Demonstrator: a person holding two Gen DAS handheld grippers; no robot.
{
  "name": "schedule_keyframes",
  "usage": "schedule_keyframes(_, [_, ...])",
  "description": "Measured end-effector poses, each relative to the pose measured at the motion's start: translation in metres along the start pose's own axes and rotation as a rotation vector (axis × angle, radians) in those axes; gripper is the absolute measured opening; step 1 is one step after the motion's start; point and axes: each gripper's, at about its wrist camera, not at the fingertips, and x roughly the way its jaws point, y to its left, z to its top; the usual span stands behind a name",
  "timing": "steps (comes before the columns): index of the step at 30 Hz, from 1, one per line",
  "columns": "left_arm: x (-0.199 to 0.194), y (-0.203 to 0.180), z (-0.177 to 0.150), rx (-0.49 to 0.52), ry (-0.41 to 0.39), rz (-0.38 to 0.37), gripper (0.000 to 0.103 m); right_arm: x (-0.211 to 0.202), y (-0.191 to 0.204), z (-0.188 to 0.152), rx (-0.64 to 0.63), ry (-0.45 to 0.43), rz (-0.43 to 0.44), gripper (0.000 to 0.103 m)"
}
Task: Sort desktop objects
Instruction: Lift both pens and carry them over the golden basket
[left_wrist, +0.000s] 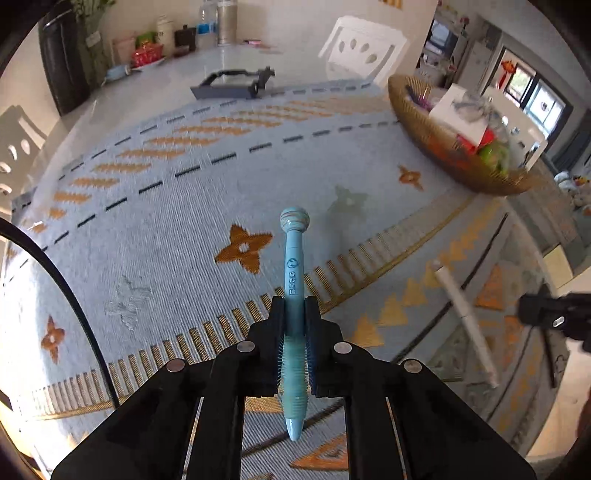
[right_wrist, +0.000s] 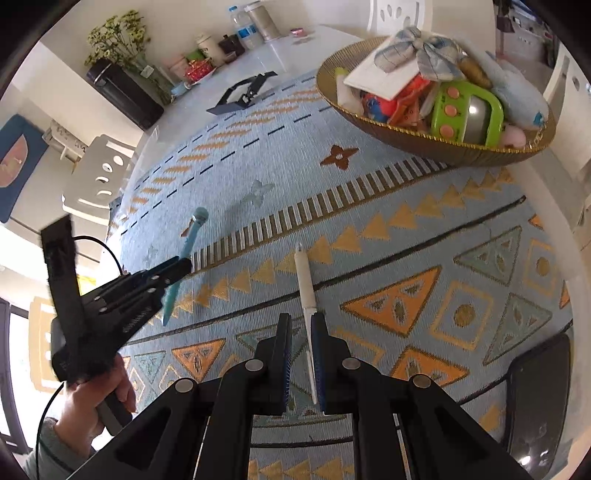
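My left gripper (left_wrist: 294, 306) is shut on a light blue pen (left_wrist: 294, 280) with a ball top, held above the patterned cloth; the pen also shows in the right wrist view (right_wrist: 186, 245). My right gripper (right_wrist: 301, 325) is open, with its jaws either side of a white pen (right_wrist: 306, 284) that lies on the cloth. The white pen rests against the right pad and is apart from the left one. It shows at the right of the left wrist view (left_wrist: 467, 317). A brown woven basket (left_wrist: 436, 147) with toys and cards stands at the far right, also in the right wrist view (right_wrist: 424, 142).
A dark grey tray (left_wrist: 225, 88) sits at the table's far side. Bottles, jars and a plant vase (right_wrist: 122, 44) stand at the back. White chairs (right_wrist: 99, 173) stand around the table. A black object (right_wrist: 539, 398) lies at the right near edge.
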Motion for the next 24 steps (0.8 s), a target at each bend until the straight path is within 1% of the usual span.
schedule_keyframes(2, [-0.008, 0.0, 0.003, -0.016, -0.013, -0.021, 0.008, 0.006, 0.0, -0.001, -0.005, 0.019, 0.002, 0.024])
schedule_keyframes(4, [-0.018, 0.001, 0.004, -0.037, -0.028, -0.039, 0.008, 0.014, 0.003, -0.003, -0.037, 0.015, -0.019, 0.028])
schedule_keyframes(6, [-0.023, 0.003, 0.005, -0.046, -0.035, -0.041, 0.008, 0.028, 0.006, -0.004, -0.071, 0.045, -0.047, 0.028])
schedule_keyframes(9, [-0.026, 0.003, 0.008, -0.048, -0.043, -0.043, 0.008, 0.044, 0.011, -0.005, -0.086, 0.077, -0.047, 0.028])
schedule_keyframes(11, [-0.03, 0.002, 0.006, -0.038, -0.043, -0.039, 0.008, 0.052, 0.017, -0.007, -0.122, 0.084, -0.106, 0.028])
schedule_keyframes(12, [-0.033, 0.001, 0.005, -0.032, -0.047, -0.037, 0.008, 0.053, 0.022, -0.009, -0.145, 0.069, -0.136, 0.028])
schedule_keyframes(13, [-0.034, 0.001, 0.005, -0.027, -0.048, -0.039, 0.008, 0.054, 0.026, -0.01, -0.165, 0.057, -0.155, 0.028])
schedule_keyframes(15, [-0.035, 0.0, 0.005, -0.024, -0.049, -0.042, 0.008, 0.059, 0.035, -0.014, -0.235, 0.043, -0.225, 0.021])
schedule_keyframes(17, [-0.037, -0.002, 0.005, -0.018, -0.053, -0.046, 0.008, 0.061, 0.039, -0.017, -0.271, 0.032, -0.259, 0.01])
schedule_keyframes(20, [-0.04, -0.006, 0.007, -0.014, -0.059, -0.058, 0.008, 0.058, 0.03, -0.015, -0.217, 0.043, -0.209, 0.01])
schedule_keyframes(23, [-0.042, -0.012, 0.01, -0.004, -0.062, -0.069, 0.008, 0.047, 0.013, -0.01, -0.108, 0.042, -0.103, 0.01])
schedule_keyframes(24, [-0.042, -0.015, 0.012, 0.003, -0.065, -0.073, 0.008, 0.042, 0.008, -0.008, -0.08, 0.037, -0.083, 0.01])
